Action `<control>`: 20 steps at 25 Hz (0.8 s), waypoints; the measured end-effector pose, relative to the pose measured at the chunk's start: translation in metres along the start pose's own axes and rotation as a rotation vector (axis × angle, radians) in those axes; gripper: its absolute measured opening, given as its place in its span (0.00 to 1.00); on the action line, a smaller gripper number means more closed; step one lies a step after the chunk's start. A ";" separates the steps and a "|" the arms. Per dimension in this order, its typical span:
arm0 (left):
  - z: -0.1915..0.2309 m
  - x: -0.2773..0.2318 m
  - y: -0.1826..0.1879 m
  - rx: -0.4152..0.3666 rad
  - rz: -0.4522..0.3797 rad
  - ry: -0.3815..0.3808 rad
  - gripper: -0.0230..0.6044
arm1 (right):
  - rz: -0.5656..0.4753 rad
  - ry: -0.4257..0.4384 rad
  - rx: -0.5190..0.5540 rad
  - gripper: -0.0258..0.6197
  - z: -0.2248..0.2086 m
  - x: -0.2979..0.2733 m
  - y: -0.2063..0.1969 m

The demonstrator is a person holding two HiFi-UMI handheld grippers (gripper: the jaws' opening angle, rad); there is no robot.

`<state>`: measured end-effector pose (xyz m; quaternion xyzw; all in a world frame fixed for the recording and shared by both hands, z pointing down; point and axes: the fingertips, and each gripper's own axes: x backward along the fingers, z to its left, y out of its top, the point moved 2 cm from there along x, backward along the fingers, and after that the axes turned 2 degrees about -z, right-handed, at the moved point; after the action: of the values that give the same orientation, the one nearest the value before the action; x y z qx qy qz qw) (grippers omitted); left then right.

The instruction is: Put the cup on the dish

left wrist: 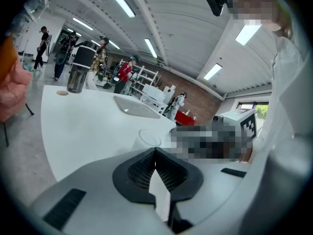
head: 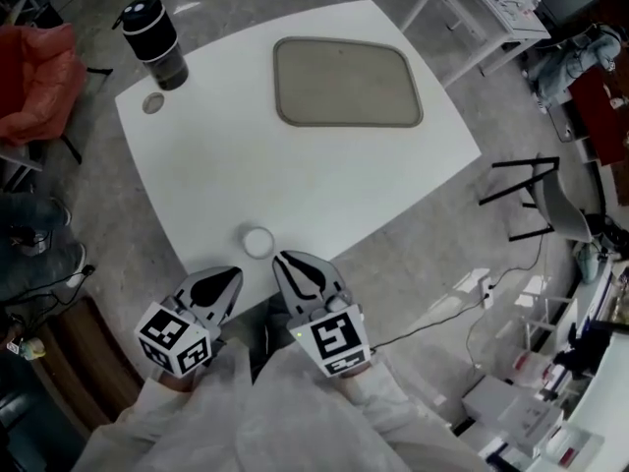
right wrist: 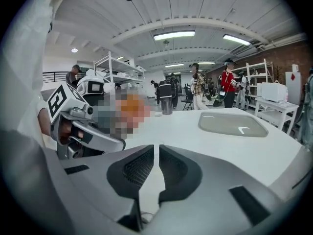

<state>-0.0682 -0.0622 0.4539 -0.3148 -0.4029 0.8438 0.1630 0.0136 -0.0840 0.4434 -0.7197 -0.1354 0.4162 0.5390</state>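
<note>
A small clear cup (head: 257, 242) stands on the white table (head: 226, 175) close to its near edge; the left gripper view shows the cup (left wrist: 149, 138) just beyond the jaw tips. The dish, a grey-beige rounded tray (head: 345, 83), lies at the far side of the table, also seen as the dish (left wrist: 135, 107) and the dish (right wrist: 233, 124). My left gripper (head: 234, 275) hovers just short of the table edge, left of the cup, its jaws shut and empty (left wrist: 155, 151). My right gripper (head: 281, 261) is right of the cup, jaws shut with nothing between them (right wrist: 156, 148).
A black tumbler (head: 155, 42) and a small round lid (head: 152, 103) sit at the table's far left corner. A red chair (head: 39, 77) is on the left, a black chair frame (head: 536, 200) on the right, a second white table (head: 491, 8) behind. People stand in the background.
</note>
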 end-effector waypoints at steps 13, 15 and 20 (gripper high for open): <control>0.003 -0.006 -0.031 0.000 0.055 0.046 0.03 | 0.093 0.025 0.002 0.44 -0.001 -0.016 -0.030; 0.007 -0.006 -0.034 0.005 0.058 0.061 0.03 | 0.111 0.040 0.015 0.46 0.001 -0.021 -0.033; 0.017 -0.005 -0.037 0.022 0.046 0.079 0.03 | 0.125 0.062 0.038 0.47 0.007 -0.038 -0.036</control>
<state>-0.0749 -0.0516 0.4927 -0.3551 -0.3797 0.8386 0.1628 -0.0057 -0.0903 0.4915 -0.7289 -0.0654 0.4289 0.5296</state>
